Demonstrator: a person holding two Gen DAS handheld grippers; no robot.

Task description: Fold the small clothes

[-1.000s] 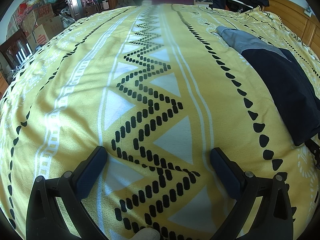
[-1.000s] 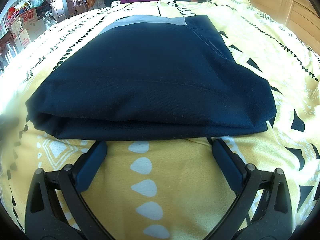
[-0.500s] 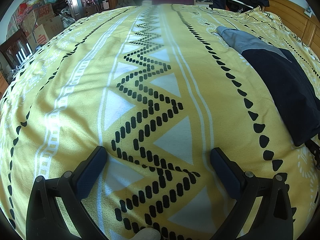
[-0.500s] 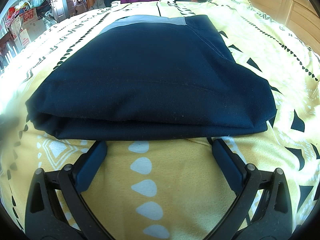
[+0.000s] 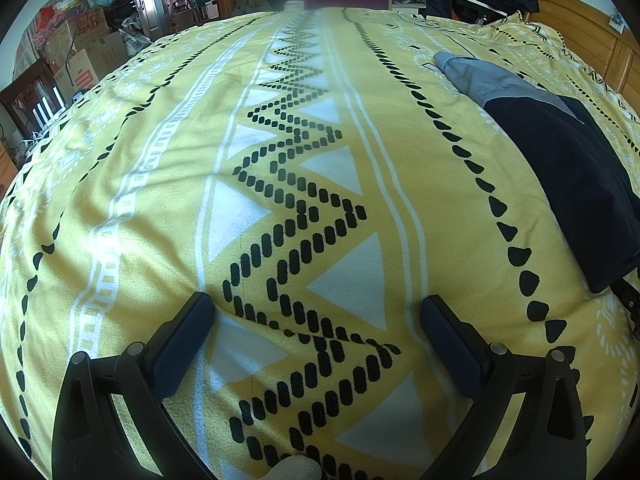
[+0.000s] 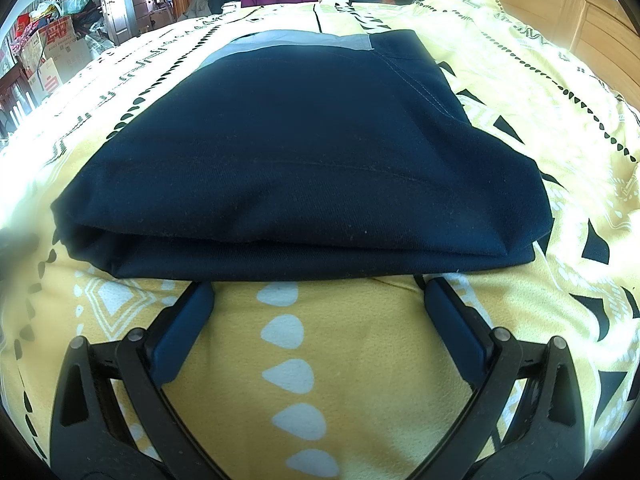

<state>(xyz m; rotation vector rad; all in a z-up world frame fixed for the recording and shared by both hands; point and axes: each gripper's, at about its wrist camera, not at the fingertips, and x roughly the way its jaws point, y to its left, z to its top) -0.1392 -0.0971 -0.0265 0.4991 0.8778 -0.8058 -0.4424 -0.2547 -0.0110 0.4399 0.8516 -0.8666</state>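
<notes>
Judged from the stacked layers, nearly finished: navy garment (image 6: 304, 160) lying folded on the yellow patterned bedspread (image 6: 340, 344), grey band (image 6: 296, 42) at the far end, thick folded edge nearest the right hand-held gripper (image 6: 319, 300). Both blue pads (image 6: 182, 330) spread wide apart, empty, tips just short of that near edge, perhaps brushing it; hard to tell. Left hand-held gripper (image 5: 316, 320) likewise spread wide and holding nothing, resting over bare bedspread (image 5: 160, 208), well apart from the garment (image 5: 576, 184), seen from there off to the right. If one more fold is wanted: slide the lower pad under the whole stack at the near edge, not just the top layer, then close firmly so all layers lift together. Bring the left gripper across to the other near corner first, so the edge rises level rather than twisting. Carry toward the grey band in a low arc, lay down, release only once flat. Soft bedding likely to dent under pressure, so avoid pinching bedspread along with cloth. If no further fold is needed, simply smooth the bulging near-left corner (image 6: 80, 224) flat.
</notes>
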